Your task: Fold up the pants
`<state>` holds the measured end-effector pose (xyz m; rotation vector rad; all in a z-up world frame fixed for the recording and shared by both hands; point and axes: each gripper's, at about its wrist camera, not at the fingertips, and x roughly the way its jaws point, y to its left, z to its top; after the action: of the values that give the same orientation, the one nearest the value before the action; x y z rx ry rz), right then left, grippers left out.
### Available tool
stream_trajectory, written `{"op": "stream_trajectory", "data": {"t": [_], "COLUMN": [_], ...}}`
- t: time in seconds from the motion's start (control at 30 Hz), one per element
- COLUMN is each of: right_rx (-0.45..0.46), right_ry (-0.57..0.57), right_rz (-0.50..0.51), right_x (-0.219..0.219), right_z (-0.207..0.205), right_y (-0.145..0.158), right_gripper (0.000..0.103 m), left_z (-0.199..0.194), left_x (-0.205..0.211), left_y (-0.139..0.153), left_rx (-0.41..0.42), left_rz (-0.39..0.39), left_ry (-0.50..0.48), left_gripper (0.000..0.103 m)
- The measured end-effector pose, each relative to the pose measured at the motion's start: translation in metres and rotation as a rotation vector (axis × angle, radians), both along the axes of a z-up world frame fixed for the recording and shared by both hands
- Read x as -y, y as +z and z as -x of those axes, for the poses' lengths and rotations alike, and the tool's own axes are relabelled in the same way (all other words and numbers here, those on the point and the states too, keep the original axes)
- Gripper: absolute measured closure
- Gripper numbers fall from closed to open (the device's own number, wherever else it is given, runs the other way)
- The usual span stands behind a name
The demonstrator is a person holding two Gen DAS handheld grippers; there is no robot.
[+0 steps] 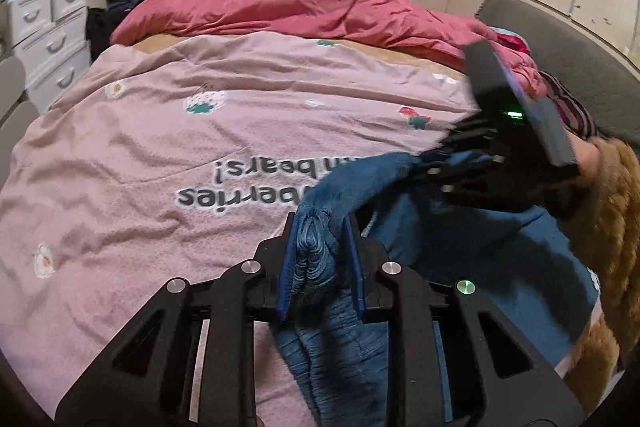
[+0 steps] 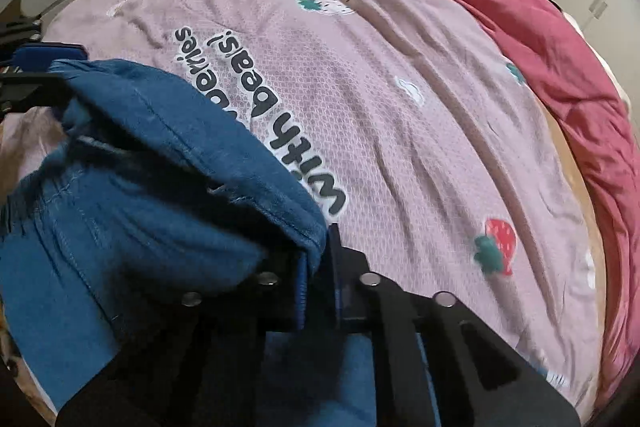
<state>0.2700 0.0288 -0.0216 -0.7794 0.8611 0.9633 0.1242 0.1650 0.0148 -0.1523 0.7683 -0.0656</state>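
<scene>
The blue denim pants (image 1: 472,251) hang bunched between both grippers above the pink bedspread (image 1: 160,131). My left gripper (image 1: 320,227) is shut on a thick fold of the pants' edge. My right gripper (image 2: 318,251) is shut on another edge of the pants (image 2: 160,195), which drape over its left side. In the left wrist view the right gripper (image 1: 436,159) shows at the right, blurred, pinching the cloth, with the stretch of denim running between the two. The left gripper (image 2: 44,67) shows at the left edge of the right wrist view.
A pink bedspread with strawberries and black lettering (image 2: 400,107) covers the bed. A red quilt (image 1: 300,7) lies heaped along the far side. A white chest of drawers (image 1: 48,35) stands left of the bed. A dark headboard (image 1: 560,39) and a brown furry sleeve (image 1: 616,219) are at the right.
</scene>
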Motion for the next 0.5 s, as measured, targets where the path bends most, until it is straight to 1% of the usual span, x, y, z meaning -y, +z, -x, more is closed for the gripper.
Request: {"op": "stream_trajectory", "data": {"t": [0.17, 0.27, 0.37, 0.4, 0.5], "right_rx": [-0.003, 0.008, -0.026, -0.035, -0.057], "right_ry": [-0.102, -0.141, -0.193, -0.201, -0.211], "right_rz": [-0.160, -0.206, -0.263, -0.269, -0.299], "right_x": [0.034, 0.049, 0.073, 0.074, 0.089], "right_z": [0.025, 0.042, 0.068, 0.073, 0.105], "right_y": [0.028, 0.040, 0.052, 0.054, 0.060], "right_gripper": [0.097, 0.097, 0.097, 0.097, 0.097], "left_z": [0.012, 0.018, 0.030, 0.036, 0.054], "left_x": [-0.001, -0.001, 0.000, 0.000, 0.004], "left_y": [0.002, 0.006, 0.014, 0.016, 0.023], "left_rx": [0.019, 0.032, 0.055, 0.063, 0.089], "left_rz": [0.024, 0.041, 0.067, 0.084, 0.103], "left_ry": [0.023, 0.014, -0.008, -0.017, -0.048], "left_gripper": [0.088, 0.088, 0.088, 0.088, 0.088]}}
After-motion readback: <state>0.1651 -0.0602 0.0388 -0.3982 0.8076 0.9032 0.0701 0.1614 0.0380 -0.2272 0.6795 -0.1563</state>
